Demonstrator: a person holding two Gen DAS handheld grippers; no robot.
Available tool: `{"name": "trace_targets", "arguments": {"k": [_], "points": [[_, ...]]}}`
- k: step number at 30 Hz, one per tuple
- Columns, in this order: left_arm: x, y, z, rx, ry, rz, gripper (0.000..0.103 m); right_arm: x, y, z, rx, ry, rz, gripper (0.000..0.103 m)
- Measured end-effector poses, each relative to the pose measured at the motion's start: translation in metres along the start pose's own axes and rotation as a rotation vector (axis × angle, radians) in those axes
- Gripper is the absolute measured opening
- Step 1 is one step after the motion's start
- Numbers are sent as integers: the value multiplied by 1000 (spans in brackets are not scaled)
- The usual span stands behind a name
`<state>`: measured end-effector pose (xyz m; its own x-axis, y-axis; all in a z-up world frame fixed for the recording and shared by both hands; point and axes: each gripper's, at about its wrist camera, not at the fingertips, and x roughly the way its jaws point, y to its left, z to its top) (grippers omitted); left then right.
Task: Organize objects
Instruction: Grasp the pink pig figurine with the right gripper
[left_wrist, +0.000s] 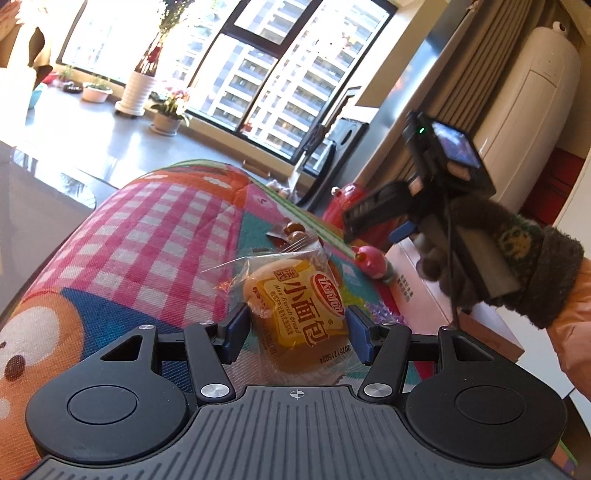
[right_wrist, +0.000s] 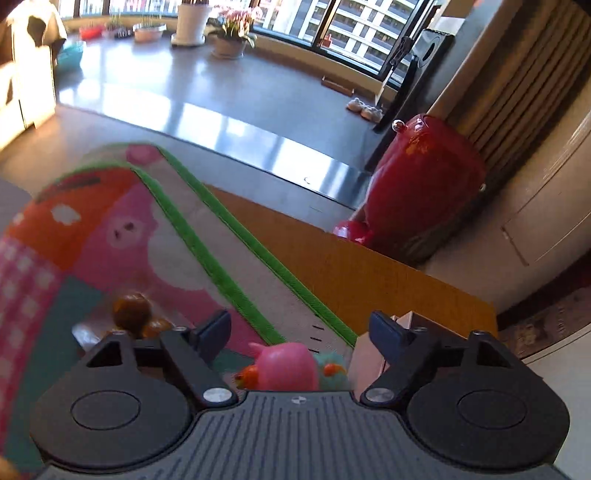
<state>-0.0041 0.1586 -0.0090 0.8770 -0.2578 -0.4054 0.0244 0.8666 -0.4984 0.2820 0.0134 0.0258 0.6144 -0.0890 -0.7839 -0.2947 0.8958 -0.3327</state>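
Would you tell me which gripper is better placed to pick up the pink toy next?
The right gripper, probably: the pink toy lies just below its open, empty fingers. The left gripper is shut on the bread packet, and from there the toy lies farther off.

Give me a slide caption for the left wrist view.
Left tool grips a packaged mini bread above the patchwork quilt.

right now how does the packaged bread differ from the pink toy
The packaged bread is flat, tan and sealed in a clear wrapper with a yellow label; the pink toy is rounded, glossy and unwrapped. The bread sits clamped between the left gripper fingers; the toy lies free, below the open right gripper, touched by neither finger. Both are over the colourful patchwork cloth.
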Motion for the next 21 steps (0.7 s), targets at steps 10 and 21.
{"name": "trace_targets", "arguments": {"k": [10, 21], "points": [[-4, 9, 3, -35, 7, -12, 62, -47, 26, -62, -152, 4, 132, 39], [-3, 11, 4, -48, 25, 2, 62, -144, 8, -171, -195, -69, 349, 39]]}}
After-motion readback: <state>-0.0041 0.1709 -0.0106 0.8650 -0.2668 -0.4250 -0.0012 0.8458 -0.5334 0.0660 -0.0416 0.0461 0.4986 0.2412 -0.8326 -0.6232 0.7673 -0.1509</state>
